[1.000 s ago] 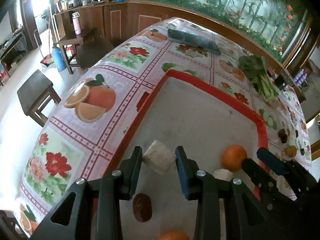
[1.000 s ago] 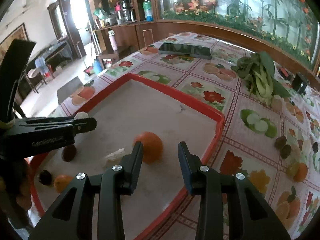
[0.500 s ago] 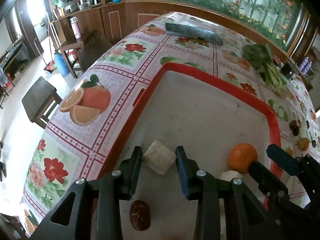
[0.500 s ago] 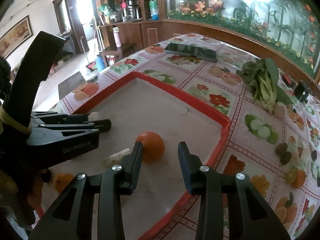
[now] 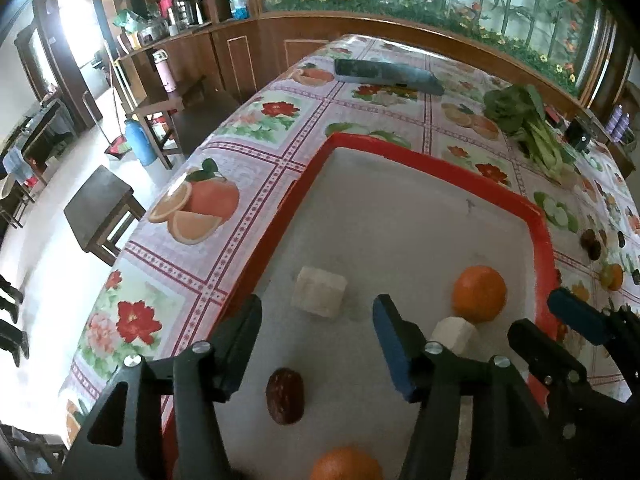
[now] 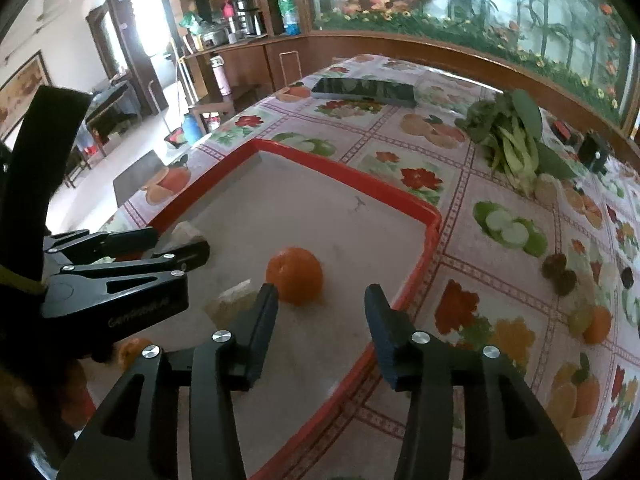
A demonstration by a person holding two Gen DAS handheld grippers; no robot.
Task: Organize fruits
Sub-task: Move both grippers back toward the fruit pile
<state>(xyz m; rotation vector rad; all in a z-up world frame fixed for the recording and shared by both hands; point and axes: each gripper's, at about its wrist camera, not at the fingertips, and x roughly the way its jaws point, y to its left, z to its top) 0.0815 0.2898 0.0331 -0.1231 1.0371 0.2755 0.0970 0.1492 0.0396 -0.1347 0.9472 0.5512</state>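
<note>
Over a bench [image 5: 256, 168] spread with a fruit-and-flower printed oilcloth, two black hand-held grippers hung above a red-rimmed tray with a pale grey floor [image 5: 496, 196], where the fruit was being gathered. The left hand-held gripper [image 5: 316, 336] had just been opening; its jaws stood wide with nothing between them, and the pale, rough-cut cube of fruit [image 5: 319, 291] lay on the tray floor just beyond the fingertips, free of both pads, apparently set down near the tray's left rim. The right hand-held gripper [image 6: 320, 320] had also just been opening, its jaws parted a moderate way and empty, with the round orange tangerine [image 6: 294, 275] resting on the tray just ahead of its left finger, seemingly released there to join the rest. Beside that tangerine lay a smaller pale chunk of fruit [image 5: 454, 332]; nearer the left camera sat a wrinkled dark-red date [image 5: 285, 395] and a second orange fruit [image 5: 346, 465] at the frame's bottom edge. Several small fruits, dark and orange [image 6: 560, 274], waited outside the tray on the oilcloth to the right, likely next to be collected, near a bunch of leafy greens [image 6: 512, 136].
</note>
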